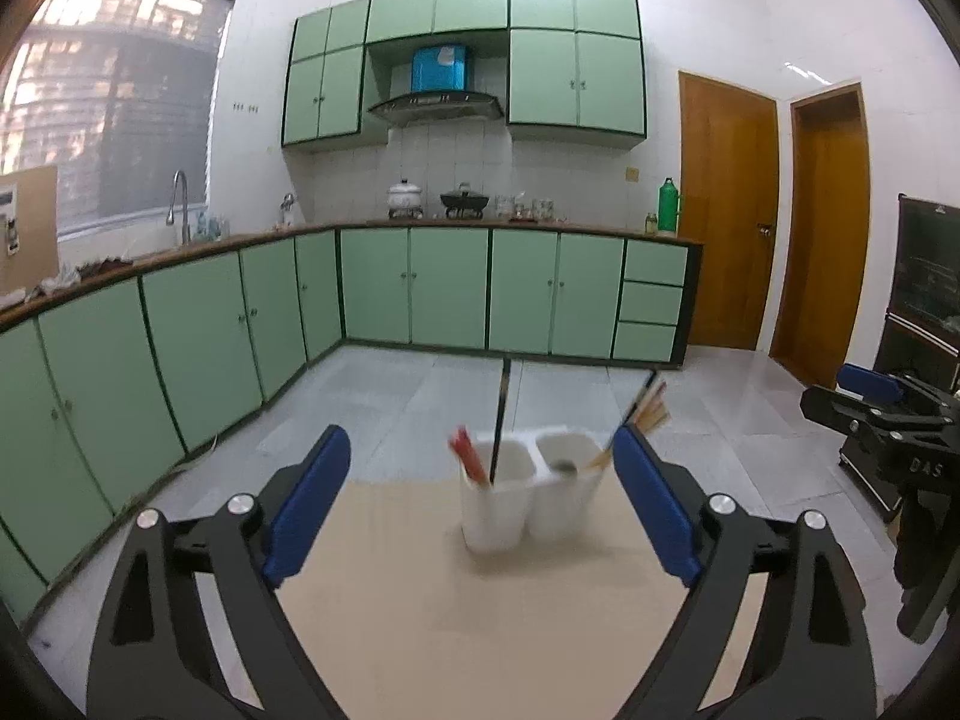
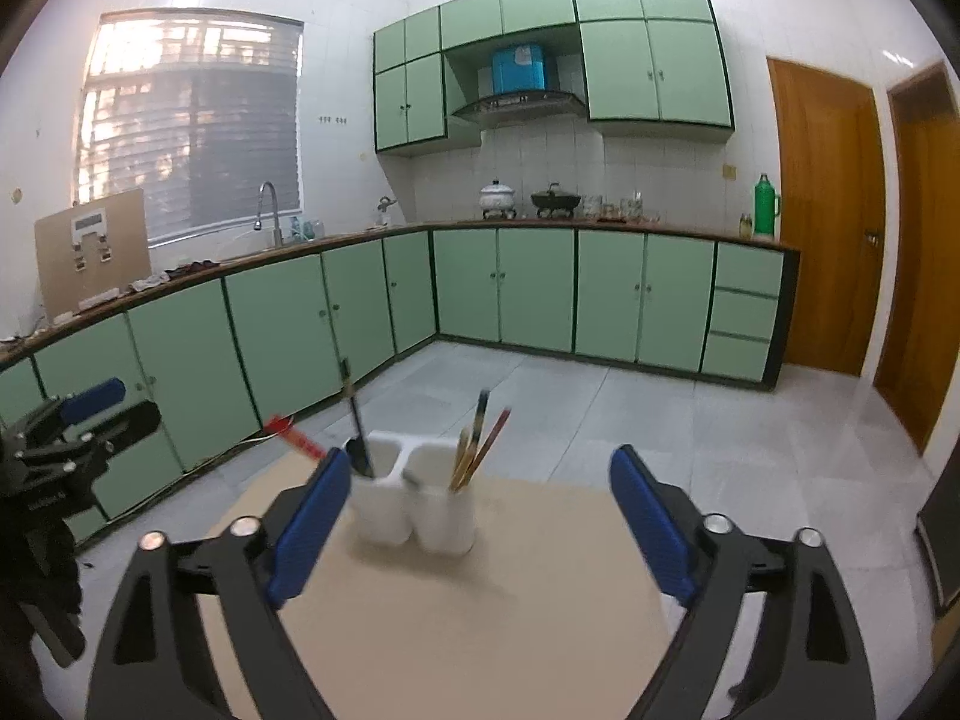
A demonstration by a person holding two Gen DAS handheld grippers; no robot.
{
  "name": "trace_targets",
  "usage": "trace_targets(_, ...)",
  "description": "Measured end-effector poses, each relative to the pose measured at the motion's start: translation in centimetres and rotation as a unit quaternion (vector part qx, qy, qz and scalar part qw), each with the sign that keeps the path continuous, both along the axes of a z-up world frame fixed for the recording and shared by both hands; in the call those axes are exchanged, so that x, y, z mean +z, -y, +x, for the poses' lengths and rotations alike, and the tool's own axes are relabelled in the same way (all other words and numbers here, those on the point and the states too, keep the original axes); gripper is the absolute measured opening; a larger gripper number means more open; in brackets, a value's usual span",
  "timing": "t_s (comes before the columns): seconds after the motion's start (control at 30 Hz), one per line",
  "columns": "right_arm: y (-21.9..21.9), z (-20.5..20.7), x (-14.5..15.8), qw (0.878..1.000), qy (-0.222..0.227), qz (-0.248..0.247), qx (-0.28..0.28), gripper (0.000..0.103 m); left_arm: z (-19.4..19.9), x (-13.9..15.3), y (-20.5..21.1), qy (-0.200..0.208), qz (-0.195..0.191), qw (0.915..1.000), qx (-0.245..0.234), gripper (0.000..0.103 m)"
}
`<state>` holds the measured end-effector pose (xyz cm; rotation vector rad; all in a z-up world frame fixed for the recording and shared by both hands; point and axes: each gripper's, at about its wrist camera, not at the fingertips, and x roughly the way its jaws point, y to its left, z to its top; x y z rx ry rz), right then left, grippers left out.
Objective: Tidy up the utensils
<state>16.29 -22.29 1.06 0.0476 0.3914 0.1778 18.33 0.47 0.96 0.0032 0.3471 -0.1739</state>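
Two handheld grippers, side by side and well apart, both pointing forward and roughly level. The left gripper [image 1: 480, 501] has black arms and blue padded fingers [image 1: 309, 501] spread wide apart, with nothing between them. The right gripper [image 2: 480, 519] looks the same, its blue fingers [image 2: 651, 525] equally wide apart and holding nothing. Each gripper shows at the edge of the other's view, seen from the side.
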Motion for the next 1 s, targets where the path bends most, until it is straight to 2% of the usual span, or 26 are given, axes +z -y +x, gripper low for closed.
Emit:
trace_targets(0.07,0.0,-1.0,-0.6,1.0,-0.005,0.004,0.002,0.097,-1.2,-0.8,-0.1,-0.01,-0.003,0.9999,0.002,0.09)
trace_targets(0.17,-0.2,-3.0,-1.6,1.0,-0.01,0.015,0.003,0.097,-2.8,-1.7,-0.3,-0.022,-0.008,0.9997,0.009,0.096)
trace_targets(0.4,-1.1,-6.7,-3.0,1.0,-0.021,0.014,0.01,0.097,-6.1,-2.5,0.0,-0.027,-0.002,0.9996,0.008,0.097)
trace_targets(0.53,-1.6,-8.0,-3.0,1.0,-0.021,0.017,0.014,0.097,-8.1,-2.6,0.7,-0.022,0.008,0.9997,0.003,0.097)
trace_targets(1.0,-3.3,-11.7,-2.1,1.0,0.0,-0.004,0.021,0.097,-11.6,-2.0,0.5,-0.014,0.003,0.9998,0.016,0.097)
